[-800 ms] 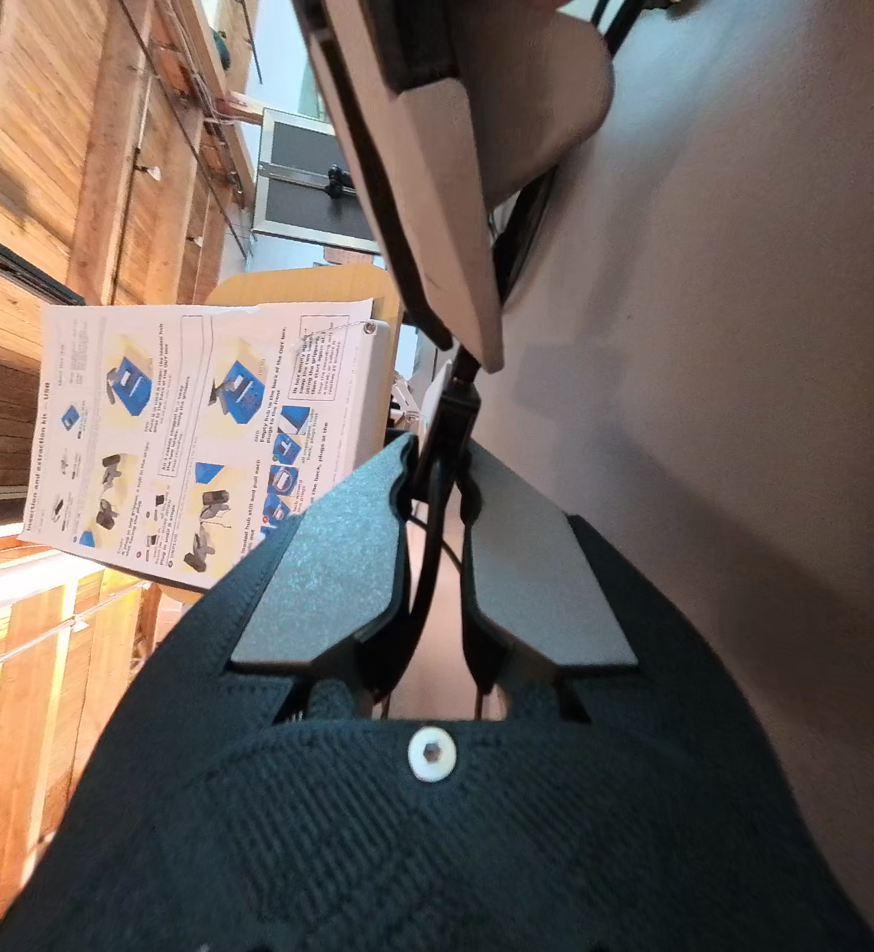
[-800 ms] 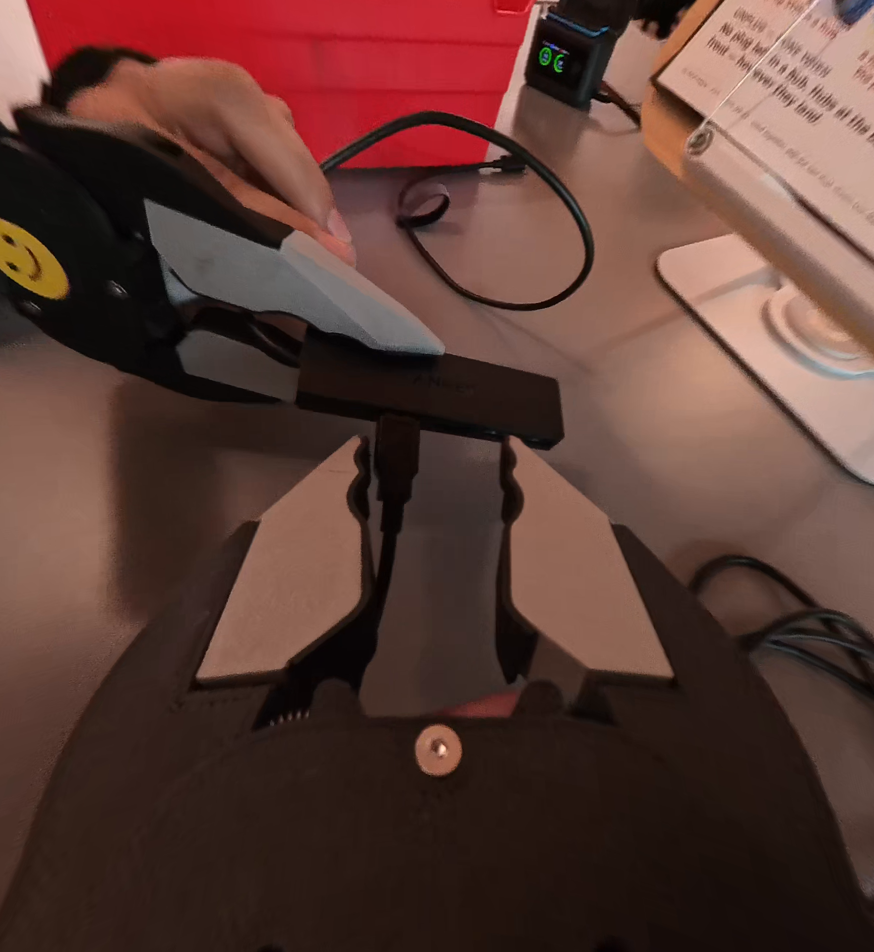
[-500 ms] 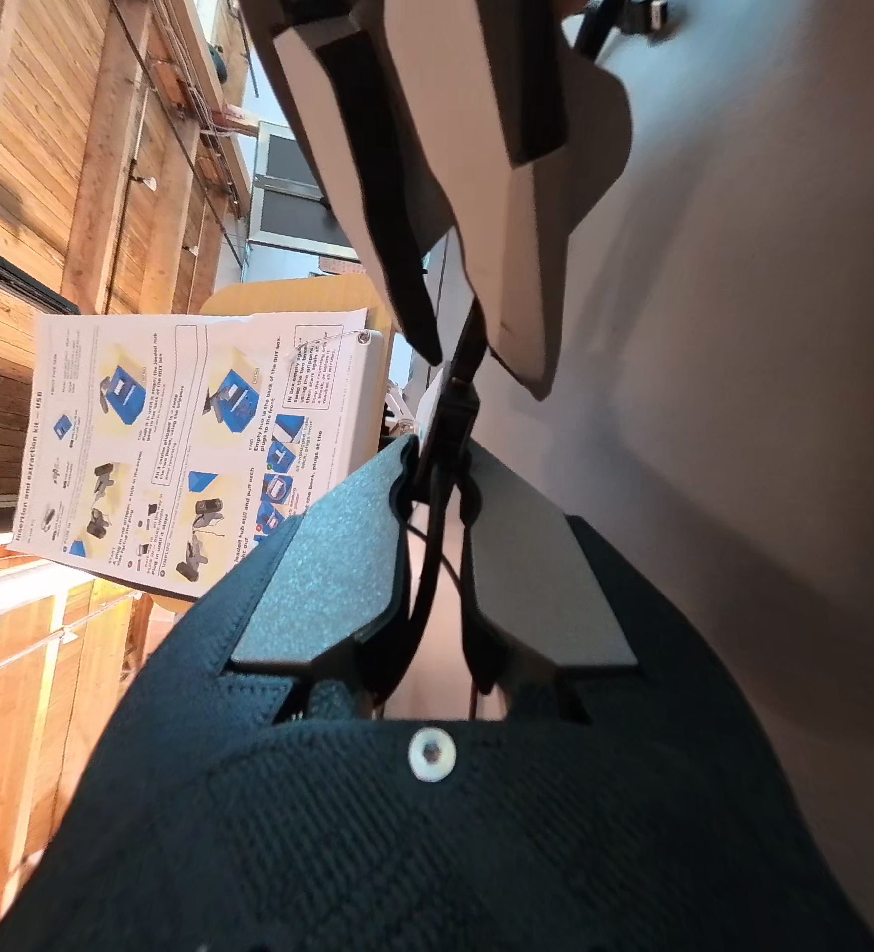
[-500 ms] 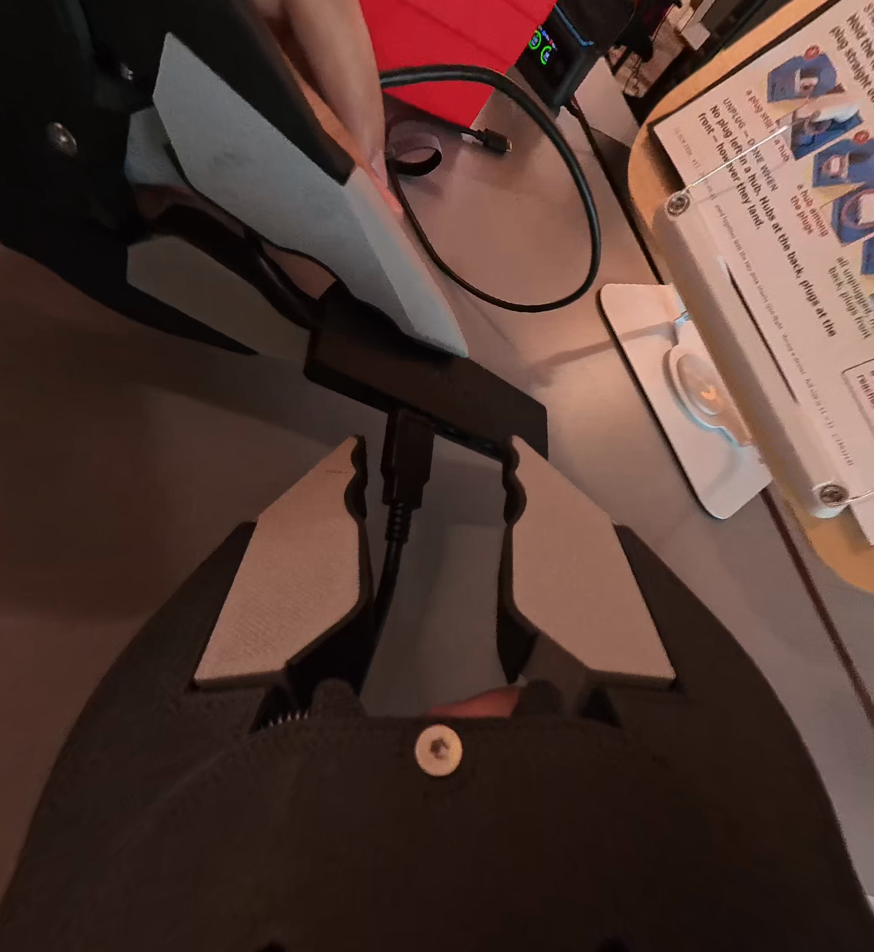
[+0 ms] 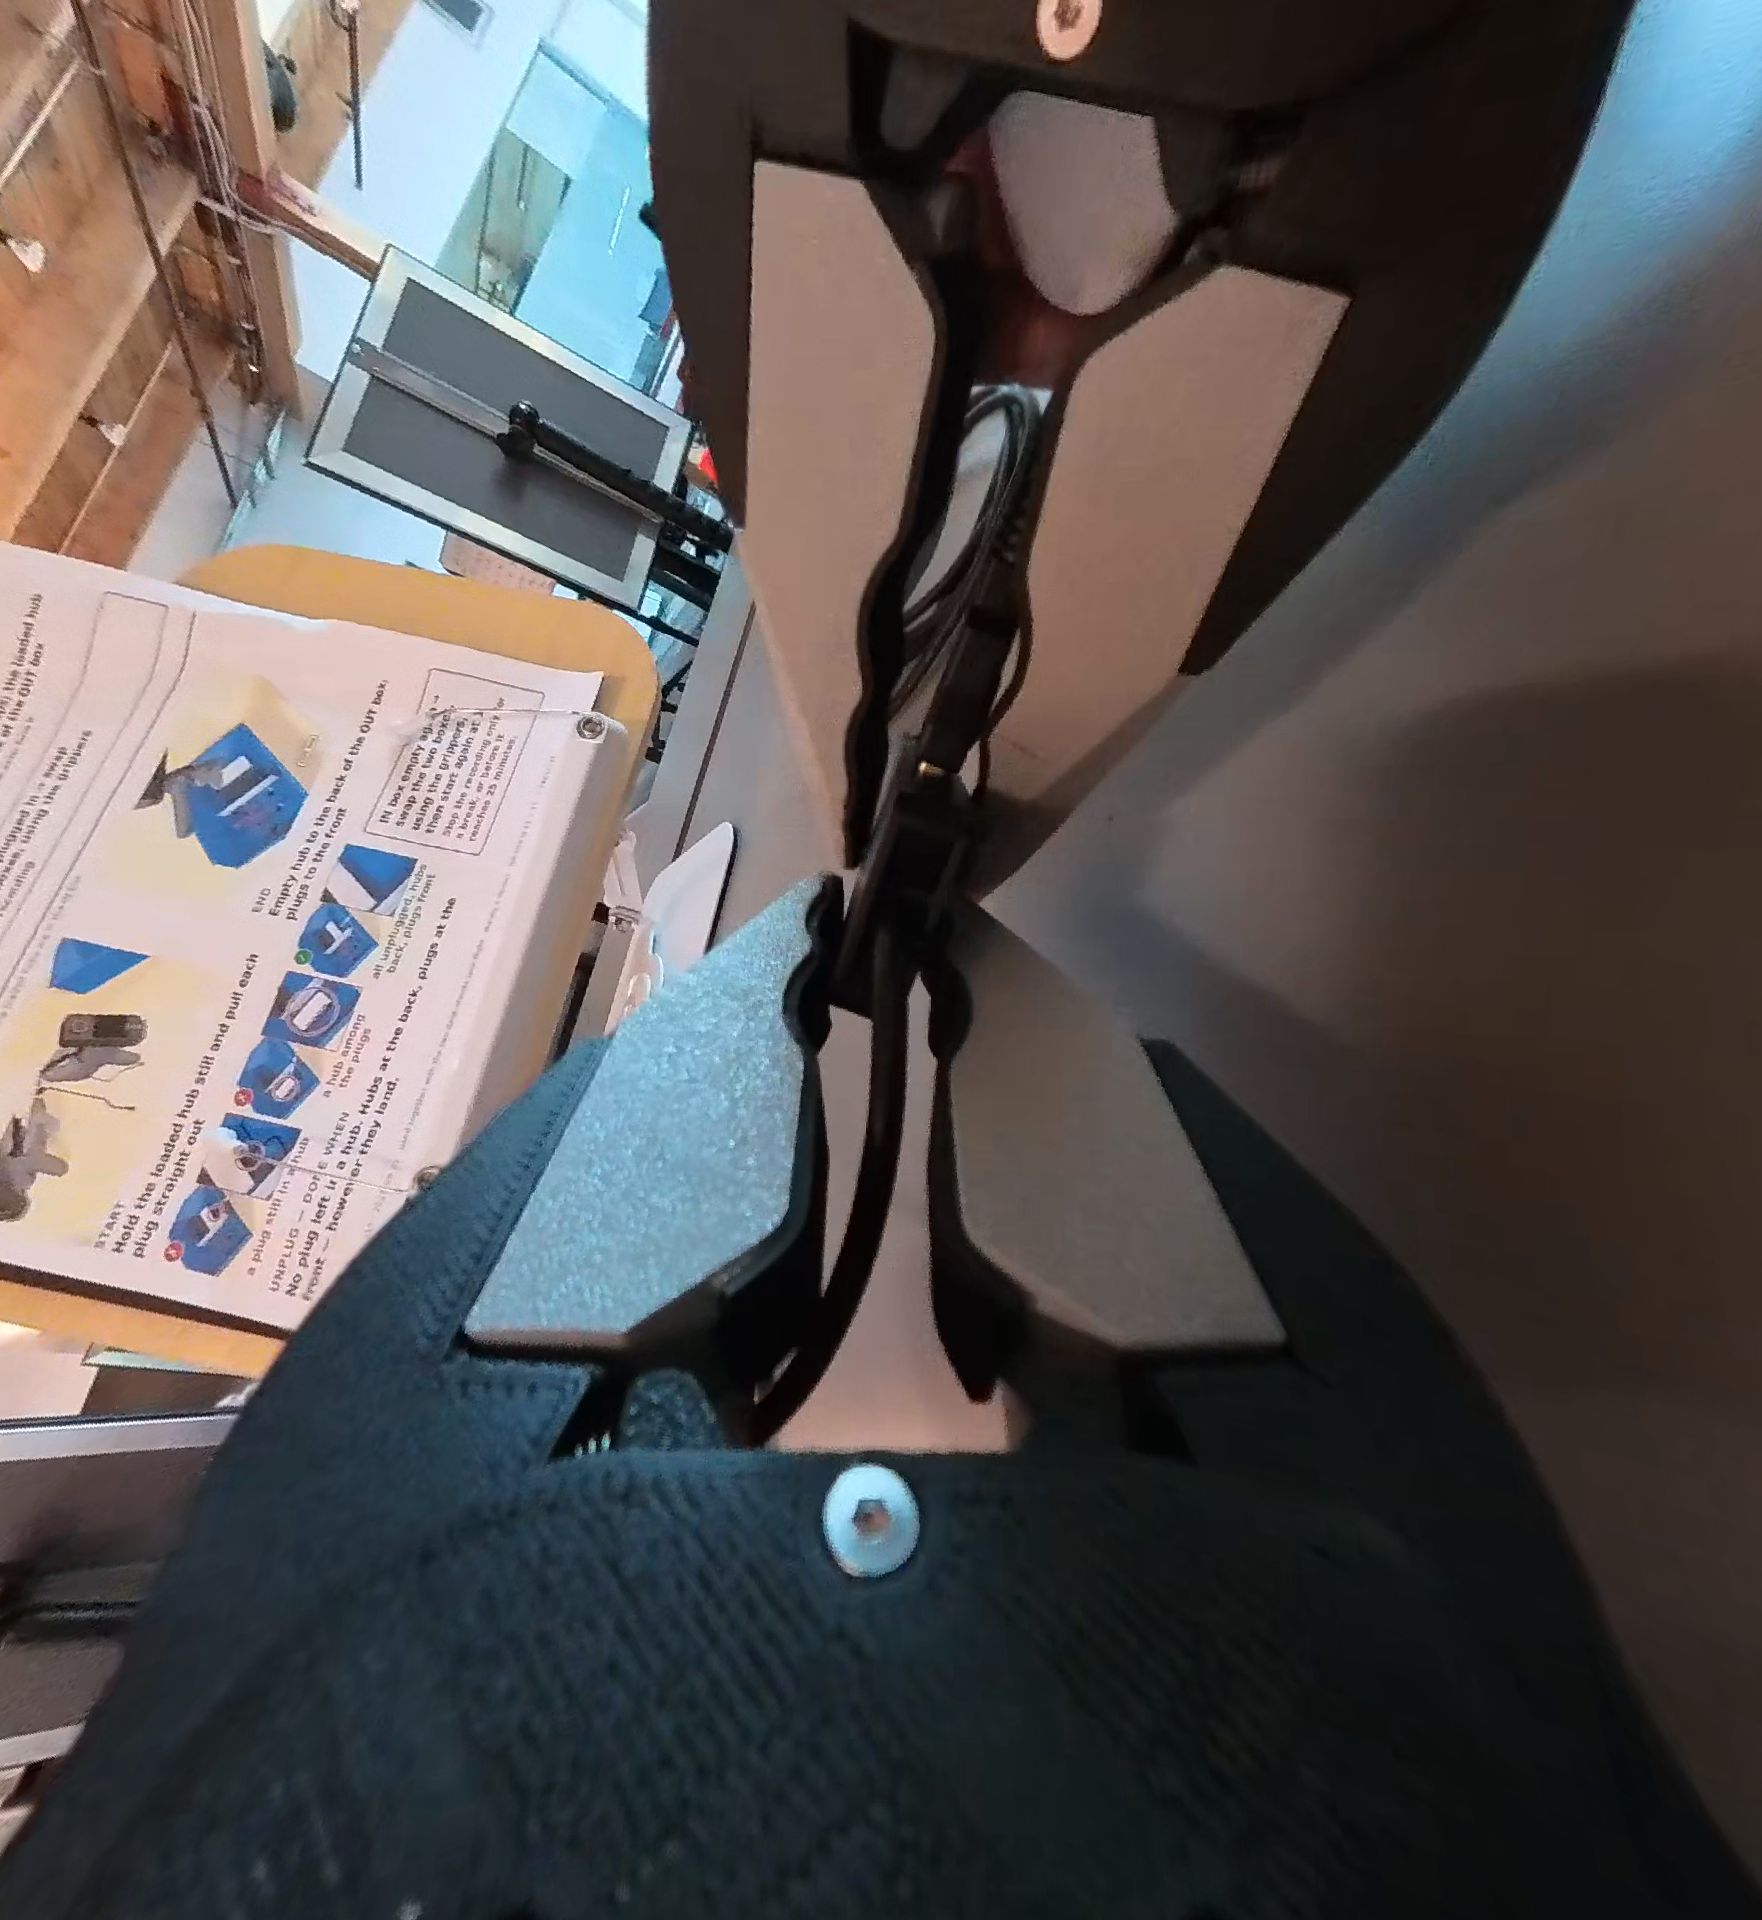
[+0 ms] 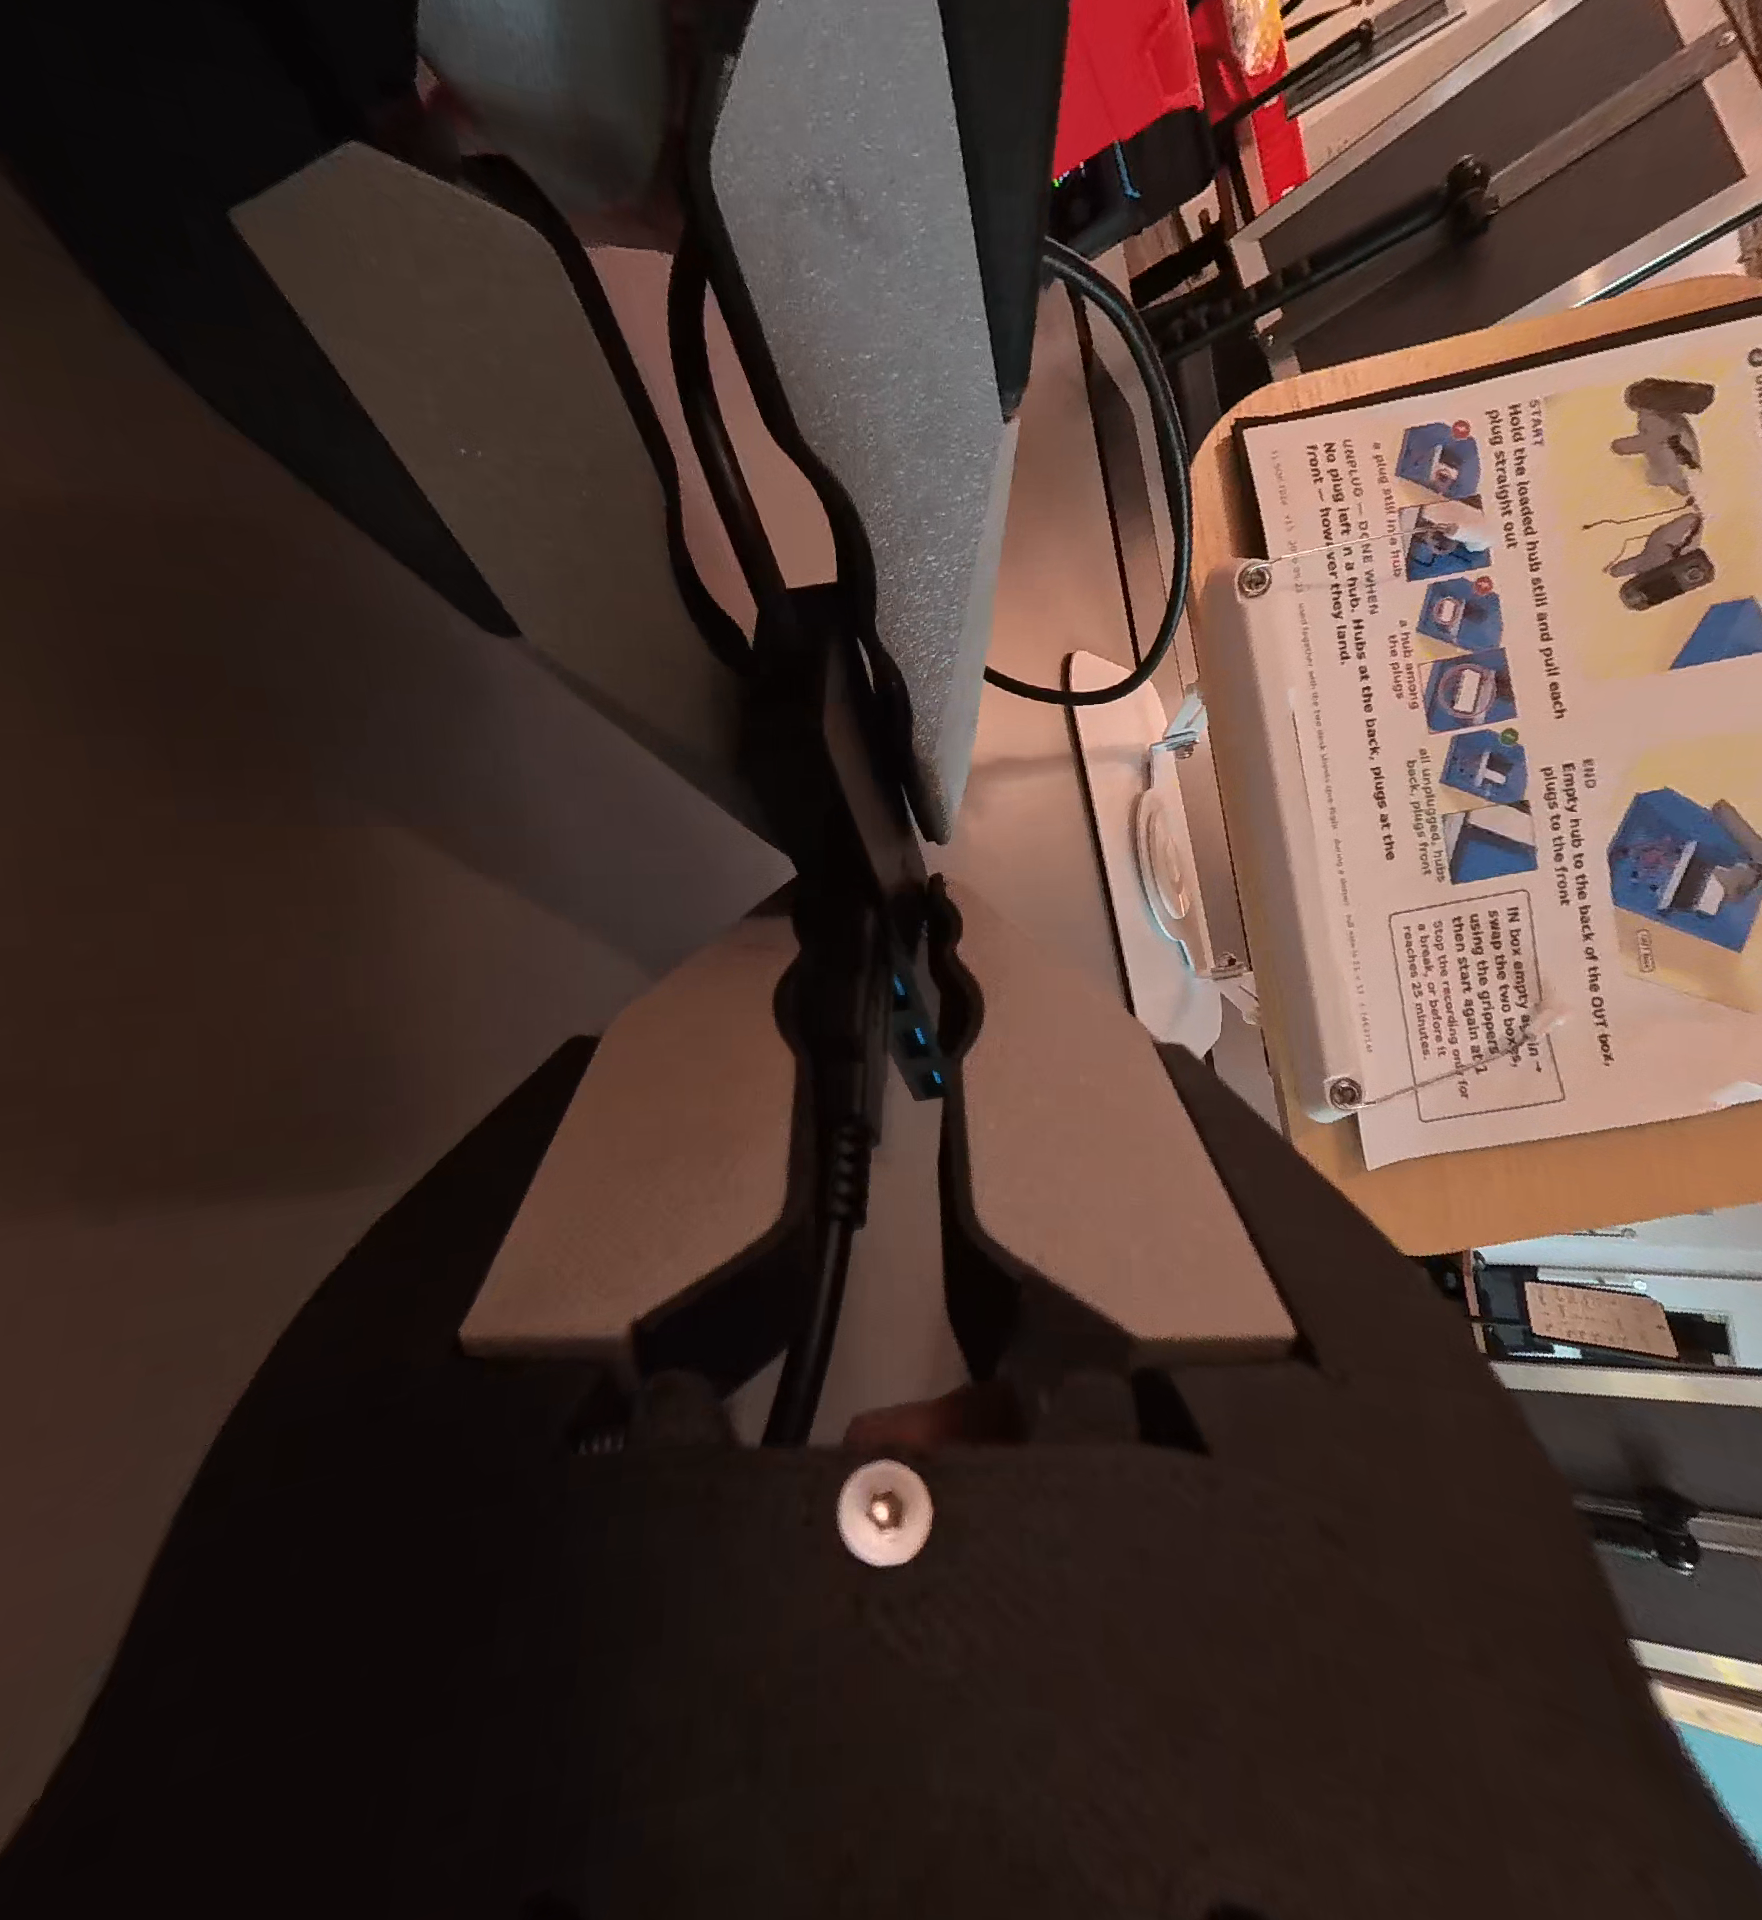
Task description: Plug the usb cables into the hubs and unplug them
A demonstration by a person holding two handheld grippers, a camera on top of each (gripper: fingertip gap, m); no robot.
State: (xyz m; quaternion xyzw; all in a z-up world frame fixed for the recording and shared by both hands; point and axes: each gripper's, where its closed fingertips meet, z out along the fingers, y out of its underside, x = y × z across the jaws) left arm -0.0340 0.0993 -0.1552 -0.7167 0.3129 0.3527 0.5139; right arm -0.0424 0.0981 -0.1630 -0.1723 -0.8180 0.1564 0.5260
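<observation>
My left gripper point(image 5: 882, 971) is shut on the end of a black USB hub point(image 5: 903, 894), which is held edge-on above the grey table point(image 5: 1531, 935). My right gripper point(image 5: 944, 727) faces it from above. In the right wrist view, my right gripper point(image 6: 872, 987) is shut on the black USB plug point(image 6: 861, 1023), whose cable point(image 6: 815, 1299) runs back between the fingers. The plug sits at the hub point(image 6: 835, 748), beside its free blue ports point(image 6: 918, 1039). I cannot tell how deep it is seated. The left gripper's fingers point(image 6: 856, 416) hold the hub's far end.
An instruction sheet on a wooden stand point(image 6: 1542, 727) stands close by and also shows in the left wrist view point(image 5: 233, 935). Its white base point(image 6: 1116, 790) and a loose black cable point(image 6: 1157, 468) lie on the table. A red box point(image 6: 1126, 73) is behind.
Both grippers have tilted over with the hub and now face each other closely. My right gripper's fingers have closed from a wide gap onto the plug.
</observation>
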